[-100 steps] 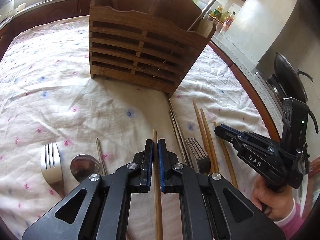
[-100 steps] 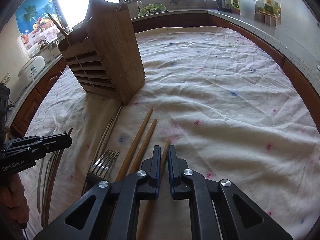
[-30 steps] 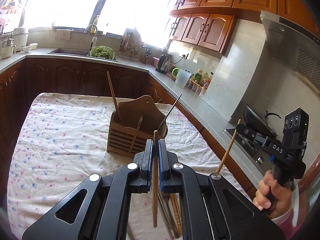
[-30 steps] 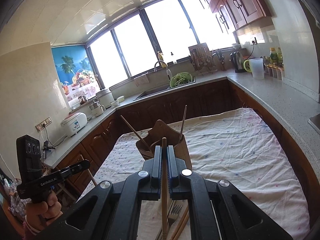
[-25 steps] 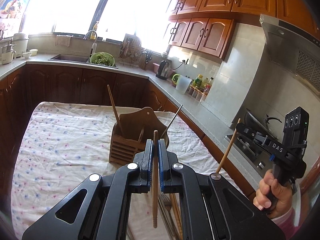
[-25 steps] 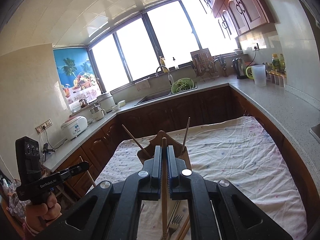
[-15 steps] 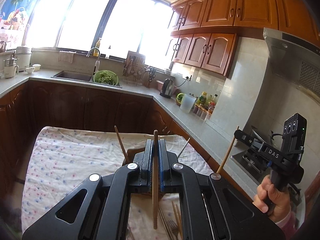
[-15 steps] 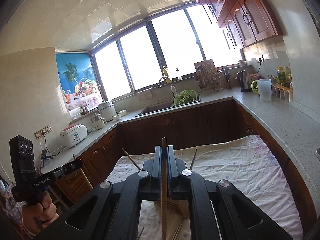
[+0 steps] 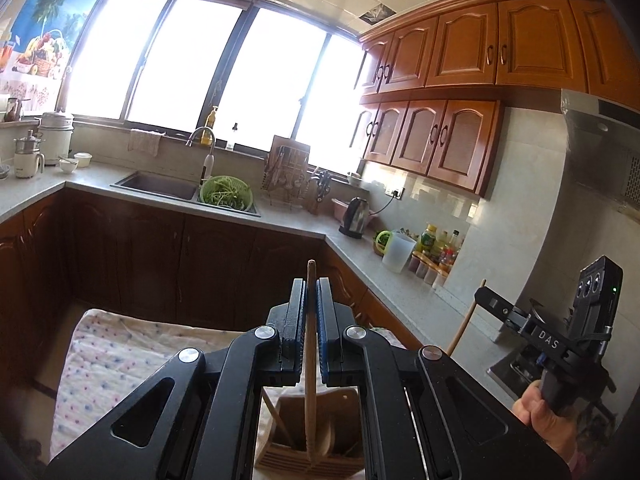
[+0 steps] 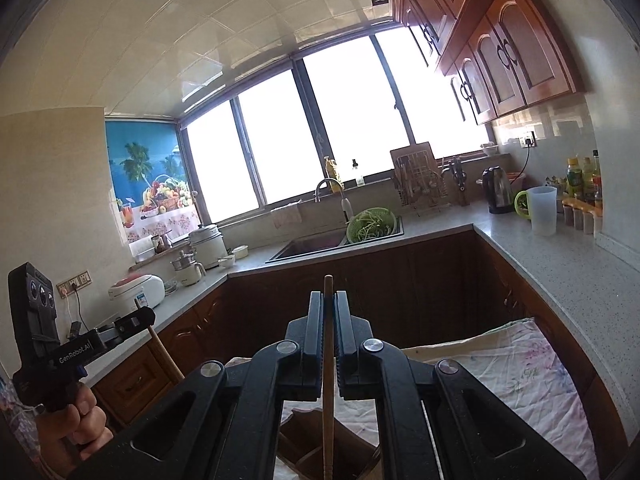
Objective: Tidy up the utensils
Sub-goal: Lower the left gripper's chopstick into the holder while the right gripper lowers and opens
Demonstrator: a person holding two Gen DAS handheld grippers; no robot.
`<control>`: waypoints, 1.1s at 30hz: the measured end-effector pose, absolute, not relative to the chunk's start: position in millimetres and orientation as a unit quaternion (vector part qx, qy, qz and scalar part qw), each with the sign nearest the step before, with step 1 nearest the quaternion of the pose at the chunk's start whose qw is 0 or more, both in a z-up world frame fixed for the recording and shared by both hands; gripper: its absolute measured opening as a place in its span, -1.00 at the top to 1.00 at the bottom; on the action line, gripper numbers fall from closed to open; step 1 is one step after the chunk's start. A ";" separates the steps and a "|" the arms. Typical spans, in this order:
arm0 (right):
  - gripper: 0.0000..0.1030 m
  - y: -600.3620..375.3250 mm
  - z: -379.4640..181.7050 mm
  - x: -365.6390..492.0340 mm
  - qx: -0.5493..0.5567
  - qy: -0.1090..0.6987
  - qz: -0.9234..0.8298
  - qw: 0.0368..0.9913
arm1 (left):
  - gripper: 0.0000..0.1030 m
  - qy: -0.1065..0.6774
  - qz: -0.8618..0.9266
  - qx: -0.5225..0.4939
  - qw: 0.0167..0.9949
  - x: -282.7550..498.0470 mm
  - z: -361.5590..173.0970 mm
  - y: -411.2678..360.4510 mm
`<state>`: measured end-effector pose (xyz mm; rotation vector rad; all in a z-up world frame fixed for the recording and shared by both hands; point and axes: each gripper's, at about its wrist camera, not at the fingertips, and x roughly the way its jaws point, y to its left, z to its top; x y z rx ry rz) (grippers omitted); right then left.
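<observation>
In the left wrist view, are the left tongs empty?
No: the left tongs are shut on a wooden chopstick that hangs upright between them above the wooden utensil holder.

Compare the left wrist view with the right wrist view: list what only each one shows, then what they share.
Only the left wrist view: the left gripper close up, shut on a wooden chopstick, the steel range hood, and the right gripper from the side.

Only the right wrist view: the right gripper close up, shut on its own wooden chopstick, the white rice cooker, and the left gripper from the side.

Both: the slatted wooden utensil holder below the fingers, the green colander of vegetables, the black electric kettle and the floral tablecloth.
</observation>
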<state>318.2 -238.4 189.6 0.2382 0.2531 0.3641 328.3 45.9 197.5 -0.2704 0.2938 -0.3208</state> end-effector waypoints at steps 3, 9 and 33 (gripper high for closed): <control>0.91 -237.4 181.0 330.0 0.115 0.125 0.177 0.970 | 0.92 0.147 -0.155 -0.141 0.967 343.7 187.5 44.7; 0.91 -243.4 146.3 343.2 0.130 0.137 0.168 0.968 | 0.92 0.161 -0.145 -0.157 0.963 358.9 147.7 41.6; 0.91 -240.1 86.0 343.4 0.119 0.169 0.150 0.967 | 0.91 0.225 -0.133 -0.138 0.955 362.9 90.8 20.1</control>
